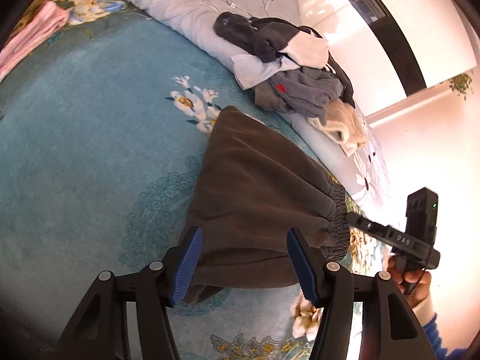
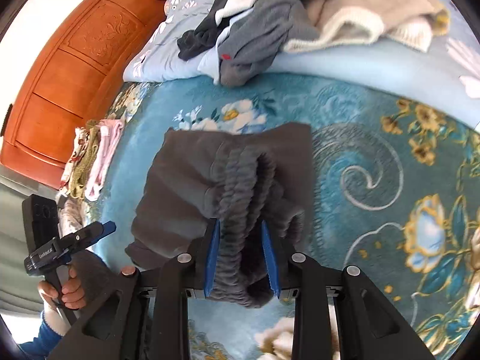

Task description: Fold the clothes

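Dark grey-brown sweatpants (image 1: 258, 192) lie folded on the teal floral blanket (image 1: 90, 138). My left gripper (image 1: 243, 265) is open, its blue pads (image 1: 187, 265) straddling the near edge of the pants. My right gripper (image 2: 241, 258) is shut on the bunched elastic waistband (image 2: 243, 186) and holds that end of the pants (image 2: 186, 180). The right gripper also shows in the left wrist view (image 1: 354, 219) at the waistband. The left gripper shows in the right wrist view (image 2: 105, 229) at the far left, open.
A pile of unfolded clothes (image 1: 288, 69) lies on the pale blue floral quilt (image 1: 192, 3) behind; it also shows in the right wrist view (image 2: 270, 24). A stack of folded pink and patterned clothes (image 2: 90, 162) sits by the wooden headboard (image 2: 69, 69).
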Motion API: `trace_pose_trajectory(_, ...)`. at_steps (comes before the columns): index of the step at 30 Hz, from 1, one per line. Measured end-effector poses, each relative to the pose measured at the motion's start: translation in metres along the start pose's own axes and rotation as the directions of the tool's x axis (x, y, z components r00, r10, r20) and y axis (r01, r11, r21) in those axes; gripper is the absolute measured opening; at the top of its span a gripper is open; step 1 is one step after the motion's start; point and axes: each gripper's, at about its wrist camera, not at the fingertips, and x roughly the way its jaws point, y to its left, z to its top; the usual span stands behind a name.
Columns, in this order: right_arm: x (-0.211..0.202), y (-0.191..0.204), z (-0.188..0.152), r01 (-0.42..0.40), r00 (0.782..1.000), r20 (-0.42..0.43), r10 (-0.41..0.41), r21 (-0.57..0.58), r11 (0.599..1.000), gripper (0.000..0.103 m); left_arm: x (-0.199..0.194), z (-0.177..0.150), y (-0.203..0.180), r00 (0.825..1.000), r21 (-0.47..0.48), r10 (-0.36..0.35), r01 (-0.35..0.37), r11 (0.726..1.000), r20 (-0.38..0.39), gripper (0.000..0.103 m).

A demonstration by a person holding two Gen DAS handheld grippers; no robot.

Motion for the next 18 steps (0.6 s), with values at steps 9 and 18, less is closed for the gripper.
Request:
trace_pose_trajectory(9,0.023,0.045,0.004,-0.002,1.000,-0.009,0.001,-0.188,0.982,0.029,0.040,-0.015,0.002,0.994,0.035,0.046,-0.043,0.998,-0.102,0.062)
trace_pose_trajectory(18,0.064,0.014,0.030,0.040,0.999,0.016,-0.039,-0.068,0.997,0.024,0.055,-0.019,0.018,0.988,-0.030,0.018,-0.023,0.999,-0.154,0.061)
